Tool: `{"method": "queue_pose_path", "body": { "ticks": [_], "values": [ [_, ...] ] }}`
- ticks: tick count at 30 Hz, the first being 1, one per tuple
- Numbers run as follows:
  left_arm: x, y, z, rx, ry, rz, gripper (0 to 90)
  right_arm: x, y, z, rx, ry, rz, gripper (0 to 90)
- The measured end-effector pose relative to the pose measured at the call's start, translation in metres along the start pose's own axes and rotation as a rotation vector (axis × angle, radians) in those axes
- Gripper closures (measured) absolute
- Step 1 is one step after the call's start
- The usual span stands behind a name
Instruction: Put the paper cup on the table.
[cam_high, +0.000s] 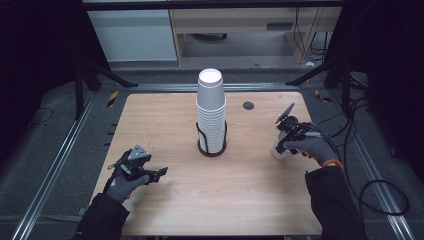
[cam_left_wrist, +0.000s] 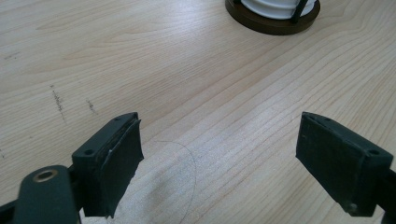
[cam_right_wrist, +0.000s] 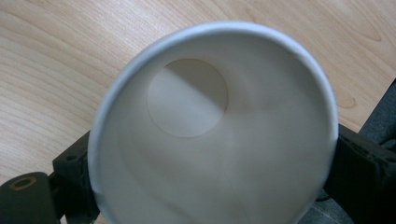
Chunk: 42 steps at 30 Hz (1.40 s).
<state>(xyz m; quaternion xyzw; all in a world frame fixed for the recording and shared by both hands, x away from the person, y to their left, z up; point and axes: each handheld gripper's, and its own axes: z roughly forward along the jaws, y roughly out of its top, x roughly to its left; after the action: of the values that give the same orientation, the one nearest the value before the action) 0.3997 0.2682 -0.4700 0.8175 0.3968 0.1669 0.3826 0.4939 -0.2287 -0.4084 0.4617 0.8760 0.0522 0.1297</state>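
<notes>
A tall stack of white paper cups (cam_high: 211, 107), upside down, stands in a black wire holder (cam_high: 212, 148) at the middle of the wooden table (cam_high: 160, 120). My left gripper (cam_high: 159, 174) rests low near the front left and is open, with only bare wood between its pads (cam_left_wrist: 119, 161). The holder's round base (cam_left_wrist: 273, 22) lies ahead of it. At the right side of the table, my right gripper (cam_high: 281, 148) is shut on a single white paper cup (cam_right_wrist: 210, 140). The cup's open mouth faces the camera, with a jaw against each side.
A small black round grommet (cam_high: 248, 105) is set into the table behind the stack. Cables (cam_high: 372, 190) trail off the right edge. Metal frame rails (cam_high: 55, 165) run along both sides, and a white cabinet (cam_high: 132, 32) stands beyond the far edge.
</notes>
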Motion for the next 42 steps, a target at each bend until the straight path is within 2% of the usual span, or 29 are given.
{"method": "queue_pose_path", "body": {
  "ticks": [12,34,39,42],
  "values": [
    [-0.0004,-0.0001,0.0006,0.004,-0.007,0.007,13.4,0.0004,-0.0009,0.0061,0.044,0.009,-0.010,7.9],
    [-0.0009,-0.0002,0.0008,0.006,-0.016,0.012,13.2,0.0045,0.0037,0.0099,0.043,-0.010,-0.032,5.7],
    [-0.0011,-0.0002,0.0010,0.007,-0.018,0.013,13.1,0.0036,0.0045,0.0075,0.029,-0.005,-0.017,2.9],
    [-0.0011,-0.0003,0.0011,0.008,-0.018,0.013,13.0,0.0016,0.0038,0.0005,-0.015,0.004,-0.005,2.6]
  ]
}}
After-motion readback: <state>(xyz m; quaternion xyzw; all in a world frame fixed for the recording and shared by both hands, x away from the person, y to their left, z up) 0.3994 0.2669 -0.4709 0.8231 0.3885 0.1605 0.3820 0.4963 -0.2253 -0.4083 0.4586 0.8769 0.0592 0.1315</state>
